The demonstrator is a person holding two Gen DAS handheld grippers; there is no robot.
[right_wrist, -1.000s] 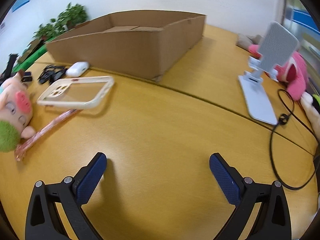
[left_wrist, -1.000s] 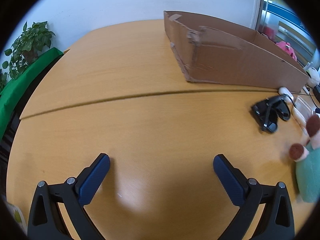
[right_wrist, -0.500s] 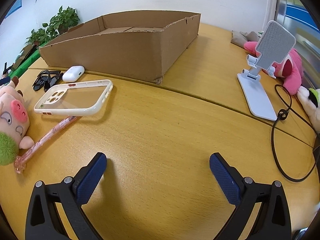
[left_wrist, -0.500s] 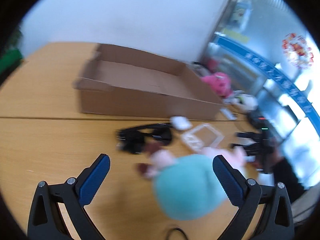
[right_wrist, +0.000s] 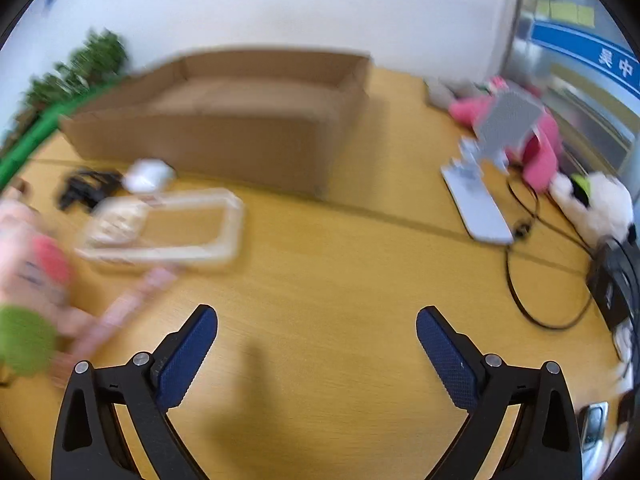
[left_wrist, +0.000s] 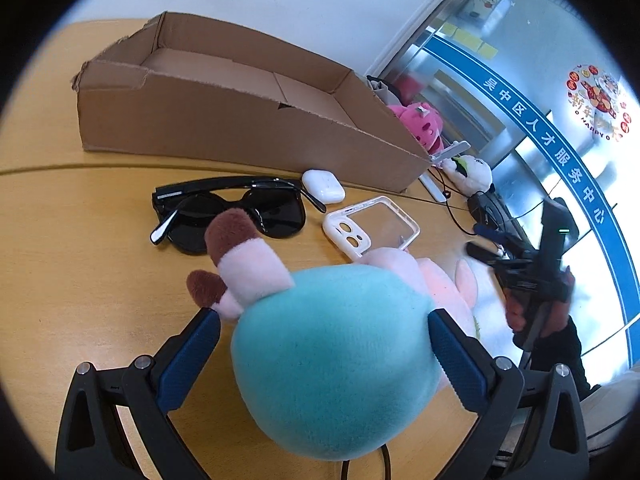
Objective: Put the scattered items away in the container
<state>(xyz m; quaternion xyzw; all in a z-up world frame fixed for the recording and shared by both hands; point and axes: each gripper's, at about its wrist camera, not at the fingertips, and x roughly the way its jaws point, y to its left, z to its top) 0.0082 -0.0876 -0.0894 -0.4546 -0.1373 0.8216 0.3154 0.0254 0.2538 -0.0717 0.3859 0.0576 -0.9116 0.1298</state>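
A plush pig (left_wrist: 336,360) with a teal body lies on the wooden table (left_wrist: 80,272), in front of the empty cardboard box (left_wrist: 224,120). The left gripper (left_wrist: 324,356) straddles its body, jaws spread wide and not yet squeezing. Judged risk: the rounded soft body may squirt out as the jaws close, or a swinging foot could knock the sunglasses (left_wrist: 232,212) and clear phone case (left_wrist: 372,226) just beyond. The right gripper (right_wrist: 316,348) hangs open over bare table. A second ago the left view showed only bare table and the box; now the plush fills it, and the right view has blurred.
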